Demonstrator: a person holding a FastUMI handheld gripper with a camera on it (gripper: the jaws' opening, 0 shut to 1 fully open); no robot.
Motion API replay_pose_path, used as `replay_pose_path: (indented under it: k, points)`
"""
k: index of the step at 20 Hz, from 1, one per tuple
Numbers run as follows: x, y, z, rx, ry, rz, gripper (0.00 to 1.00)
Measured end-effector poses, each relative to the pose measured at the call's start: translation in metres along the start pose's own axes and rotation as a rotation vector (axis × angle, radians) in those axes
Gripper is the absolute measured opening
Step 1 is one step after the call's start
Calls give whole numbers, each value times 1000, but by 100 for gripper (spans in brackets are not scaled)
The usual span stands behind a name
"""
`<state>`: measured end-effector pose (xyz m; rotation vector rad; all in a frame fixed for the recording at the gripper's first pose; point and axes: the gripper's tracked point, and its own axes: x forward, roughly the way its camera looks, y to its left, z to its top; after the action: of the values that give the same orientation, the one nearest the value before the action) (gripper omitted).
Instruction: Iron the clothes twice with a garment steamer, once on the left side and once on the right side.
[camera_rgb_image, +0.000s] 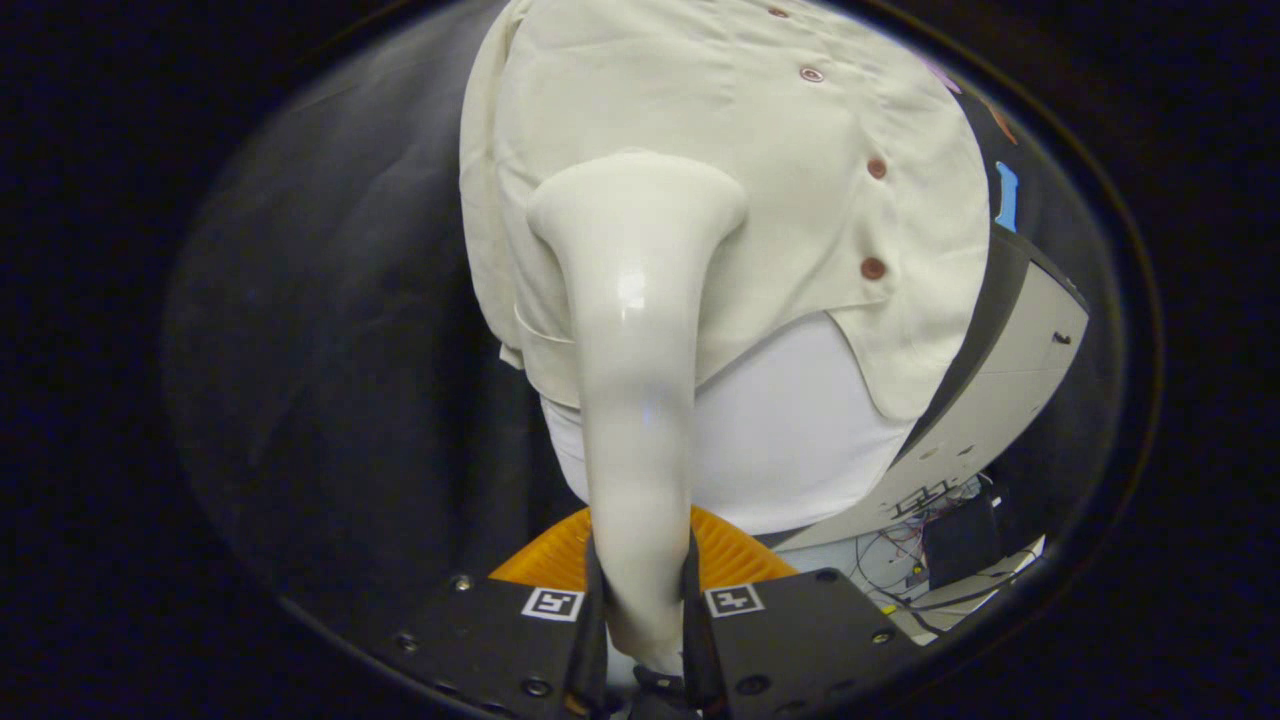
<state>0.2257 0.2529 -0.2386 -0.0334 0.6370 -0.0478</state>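
- The tongs (640, 610) are clenched on the garment steamer (638, 400) handle, low in the frame.
- Its head presses the cream shirt (800, 200) above, left of the buttons.

My fingers (596, 610) press on the glossy, smooth cream plastic steamer (635, 330); the cream buttoned shirt (800, 200) is matt, slightly creased cloth.
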Motion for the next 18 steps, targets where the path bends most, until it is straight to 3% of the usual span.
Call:
replay_pose_path:
  k: [7, 18]
  points:
    - [-19, -9, -13, -16, 8, 30, 28]
    - [-90, -37, 25, 33, -118, 55, 27]
